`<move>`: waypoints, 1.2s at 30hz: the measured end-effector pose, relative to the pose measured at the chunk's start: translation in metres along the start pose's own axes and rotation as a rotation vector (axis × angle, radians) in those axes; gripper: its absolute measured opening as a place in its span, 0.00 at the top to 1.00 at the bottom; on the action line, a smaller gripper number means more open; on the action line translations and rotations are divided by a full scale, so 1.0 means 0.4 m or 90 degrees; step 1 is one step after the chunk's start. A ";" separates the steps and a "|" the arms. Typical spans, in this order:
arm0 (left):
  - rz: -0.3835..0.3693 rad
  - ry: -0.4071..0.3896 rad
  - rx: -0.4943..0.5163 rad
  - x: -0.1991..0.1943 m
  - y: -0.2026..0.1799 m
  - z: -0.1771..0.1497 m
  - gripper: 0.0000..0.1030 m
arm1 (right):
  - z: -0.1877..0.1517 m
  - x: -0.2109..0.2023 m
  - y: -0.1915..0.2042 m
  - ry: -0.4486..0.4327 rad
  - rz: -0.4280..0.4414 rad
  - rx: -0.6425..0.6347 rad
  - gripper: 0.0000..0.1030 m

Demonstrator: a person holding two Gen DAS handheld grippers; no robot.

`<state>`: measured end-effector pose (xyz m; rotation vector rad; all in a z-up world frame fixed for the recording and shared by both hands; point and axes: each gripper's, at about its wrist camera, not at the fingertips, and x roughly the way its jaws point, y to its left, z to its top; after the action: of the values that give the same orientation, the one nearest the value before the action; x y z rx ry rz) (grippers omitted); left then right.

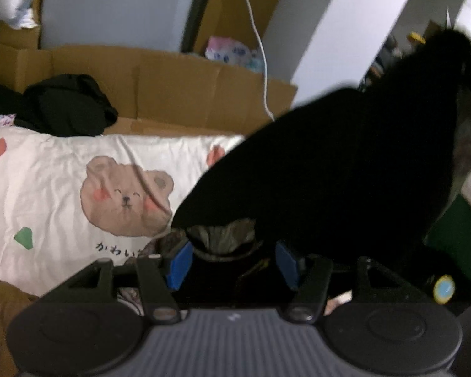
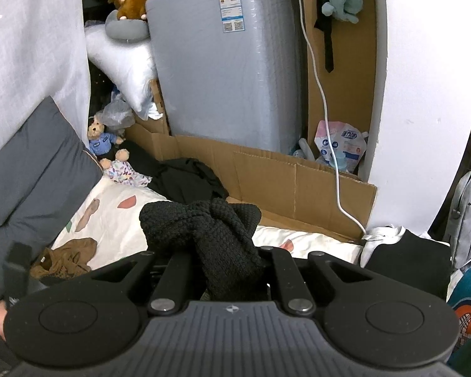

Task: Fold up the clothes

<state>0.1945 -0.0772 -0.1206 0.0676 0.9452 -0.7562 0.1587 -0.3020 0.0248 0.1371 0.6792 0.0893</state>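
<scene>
1. Left tongs [image 1: 234, 262] sit at 6 o'clock in the left wrist view. Their blue pads [image 1: 180, 264] are spread fairly wide, with dark fabric bunched between them, but I honestly can't tell whether they're pinching it or it's just draped there.
2. That fabric belongs to a big black garment [image 1: 345, 169] that sweeps from the tongs up toward 2 o'clock and fills most of the right half of the view. A bit of greyish lining shows right above the pads. The whole thing is blurry.
3. Right tongs [image 2: 226, 270] are closed down on a black knit garment [image 2: 204, 229]. It's wadded up between the arms and bulges out toward 12 o'clock, lifted above the bed.
4. The bed has a white bear-print sheet [image 1: 56, 182], with the bear face at about 9 o'clock of the left view.
5. A second pile of black clothes [image 2: 185, 179] lies at the far edge of the bed, right against the cardboard [image 2: 285, 185] lining that side.
6. Behind the cardboard there's a grey washing machine [image 2: 229, 72] at 12 o'clock in the right view, and a white cable [image 2: 323, 100] hangs down beside it.
7. A small teddy in a blue shirt [image 2: 101, 138] sits at 10 o'clock, beside a grey pillow [image 2: 37, 169].
8. A brownish crumpled item [image 2: 69, 257] lies on the sheet at 8 o'clock.
</scene>
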 end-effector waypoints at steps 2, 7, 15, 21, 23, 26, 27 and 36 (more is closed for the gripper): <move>0.003 0.003 0.016 0.026 -0.005 -0.006 0.33 | 0.004 0.001 0.002 0.002 0.004 0.003 0.88; 0.014 0.006 0.055 0.091 -0.017 -0.017 0.31 | 0.005 0.006 0.014 0.010 0.016 -0.004 0.88; 0.034 -0.005 0.120 0.197 -0.022 -0.015 0.28 | 0.001 0.013 0.004 0.019 0.025 0.000 0.88; 0.015 -0.032 0.116 0.209 -0.012 0.000 0.81 | 0.002 0.019 -0.012 0.020 0.020 0.006 0.88; 0.017 -0.042 0.117 0.200 -0.007 0.005 0.87 | 0.002 0.019 -0.017 0.020 0.019 0.007 0.88; 0.018 -0.059 0.113 0.168 -0.003 0.016 0.92 | 0.003 0.014 -0.022 0.014 0.015 0.007 0.88; 0.019 -0.066 0.111 0.153 -0.001 0.020 0.92 | 0.004 0.009 -0.024 0.011 0.015 0.008 0.88; 0.051 -0.170 0.070 -0.121 0.021 0.089 0.94 | 0.024 -0.041 -0.038 -0.029 0.024 0.016 0.88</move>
<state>0.2077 -0.0572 -0.0651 0.0976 0.6428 -0.7225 0.1526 -0.3199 0.0401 0.1753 0.6325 0.1131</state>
